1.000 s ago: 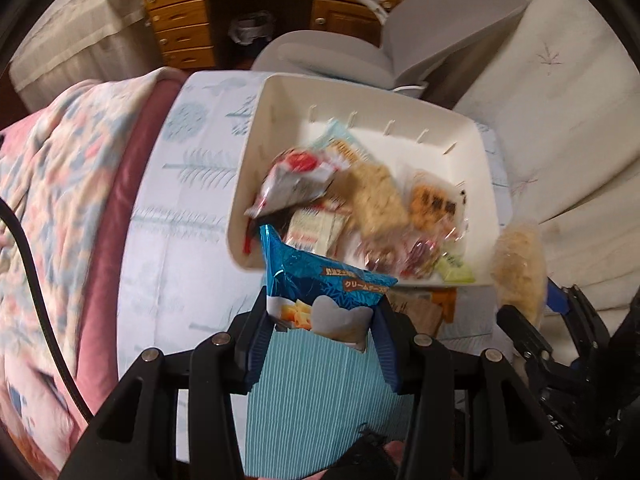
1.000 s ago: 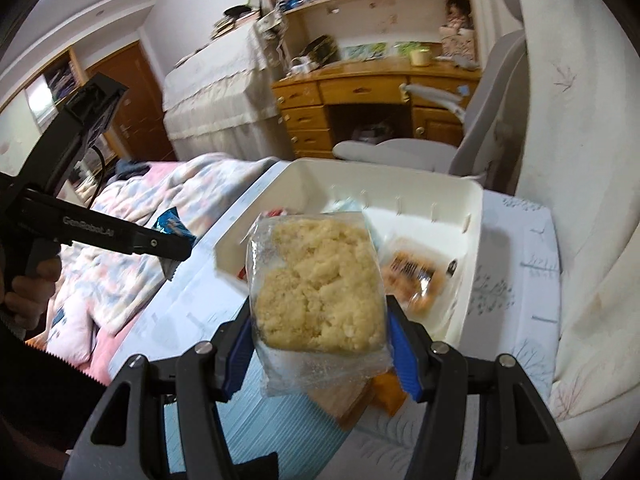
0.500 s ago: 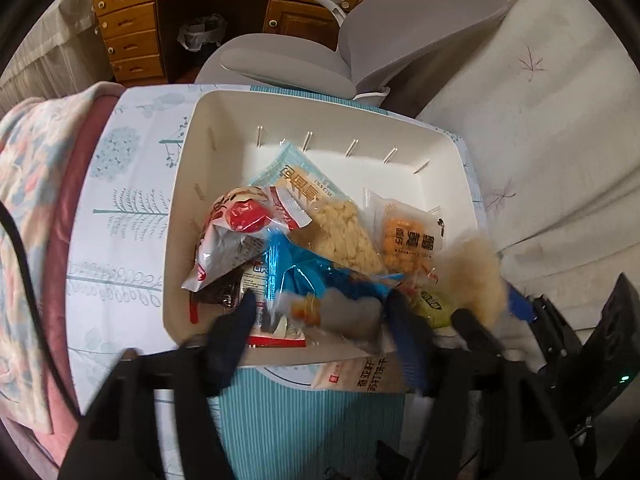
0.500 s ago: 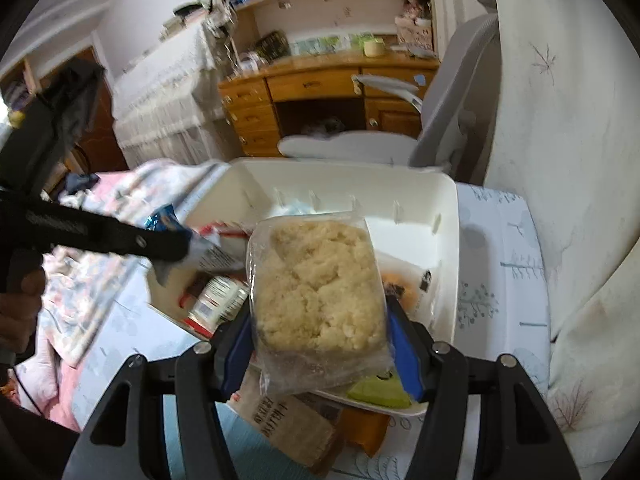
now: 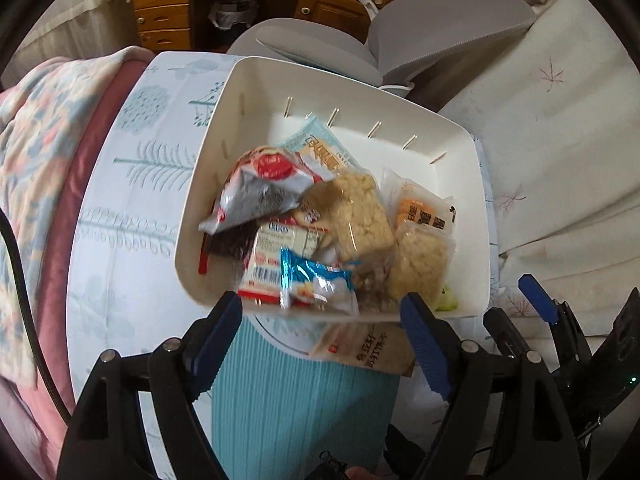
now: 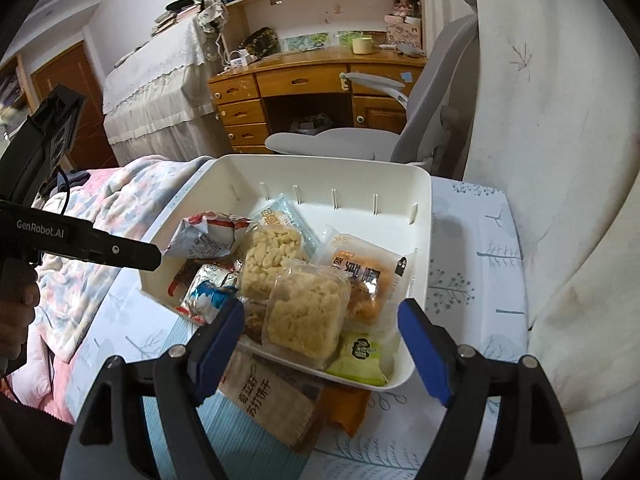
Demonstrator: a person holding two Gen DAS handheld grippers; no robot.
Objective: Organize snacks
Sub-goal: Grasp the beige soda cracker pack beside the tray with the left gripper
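Note:
A white bin (image 5: 248, 120) (image 6: 320, 180) on the tree-print cloth holds several snack packets. The blue packet (image 5: 316, 280) (image 6: 208, 296) lies loose at the bin's near edge, just ahead of my left gripper (image 5: 320, 312). That gripper's jaws are opening and the pads touch nothing. The clear packet of pale rice crisp (image 6: 306, 312) (image 5: 420, 264) rests in the bin's near right part, on other packets. My right gripper (image 6: 322, 312) hovers over it with its jaws opening, pads well clear of its sides.
A brown cracker packet (image 6: 272, 400) and an orange packet (image 6: 348, 408) poke out from under the bin's front. A teal striped mat (image 5: 296, 400) lies below them. A grey chair (image 5: 400, 40) and wooden desk (image 6: 320, 76) stand behind; a flowered blanket (image 5: 40, 140) lies left.
Both grippers came over the bin, opened and let go. The blue packet and the rice crisp packet dropped out of the jaws into the bin.

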